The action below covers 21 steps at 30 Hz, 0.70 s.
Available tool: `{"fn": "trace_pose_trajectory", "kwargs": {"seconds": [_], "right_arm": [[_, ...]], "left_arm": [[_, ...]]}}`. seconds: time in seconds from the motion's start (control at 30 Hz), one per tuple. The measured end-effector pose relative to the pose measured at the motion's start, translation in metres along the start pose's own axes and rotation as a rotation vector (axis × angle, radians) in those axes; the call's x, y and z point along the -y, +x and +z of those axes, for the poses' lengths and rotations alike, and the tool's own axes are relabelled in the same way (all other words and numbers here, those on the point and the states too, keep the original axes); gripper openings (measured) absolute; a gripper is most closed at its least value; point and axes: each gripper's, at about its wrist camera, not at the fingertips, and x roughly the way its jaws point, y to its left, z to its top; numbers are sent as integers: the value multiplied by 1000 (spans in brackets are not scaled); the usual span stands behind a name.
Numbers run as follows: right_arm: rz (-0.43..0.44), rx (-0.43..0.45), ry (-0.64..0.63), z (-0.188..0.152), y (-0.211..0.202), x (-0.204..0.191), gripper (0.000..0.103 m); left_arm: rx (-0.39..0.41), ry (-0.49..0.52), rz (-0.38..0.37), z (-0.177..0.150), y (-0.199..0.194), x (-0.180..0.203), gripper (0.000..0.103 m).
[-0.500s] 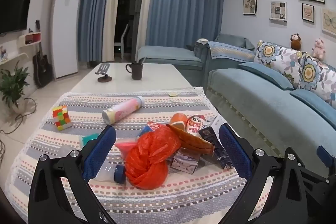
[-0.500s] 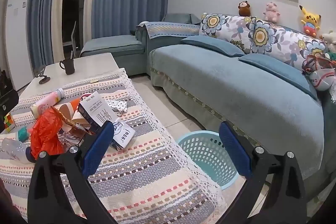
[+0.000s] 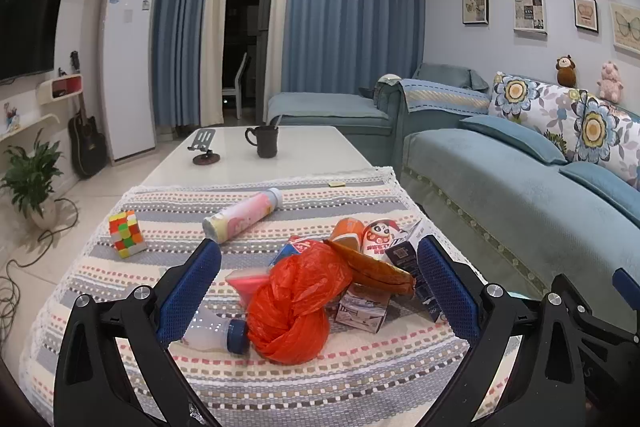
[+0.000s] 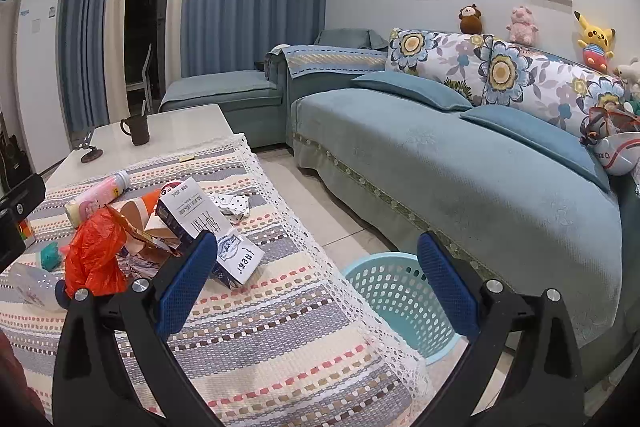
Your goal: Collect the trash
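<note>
I saw both tongs, left (image 3: 318, 291) and right (image 4: 318, 289), released. The orange bag (image 3: 294, 311) hid part of the clear bottle (image 3: 214, 333); the right finger (image 4: 448, 291) covered part of the basket (image 4: 394, 297).

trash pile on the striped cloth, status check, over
Left gripper open, framing crumpled orange plastic bag. Right gripper open, empty. Light blue perforated plastic basket on floor beside table. Clear bottle with blue cap touching bag.

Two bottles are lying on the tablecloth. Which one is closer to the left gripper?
The clear bottle with the blue cap, beside the left gripper, against the orange bag. The pink bottle lies farther back.
</note>
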Motion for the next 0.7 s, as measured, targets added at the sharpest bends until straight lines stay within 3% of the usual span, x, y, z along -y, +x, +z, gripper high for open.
{"fn": "trace_pose_trajectory", "kwargs": {"seconds": [0.7], "right_arm": [[17,-30,6,-4,5,1,95]], "left_arm": [[0,-3,-2,0,2,-3,95]]}}
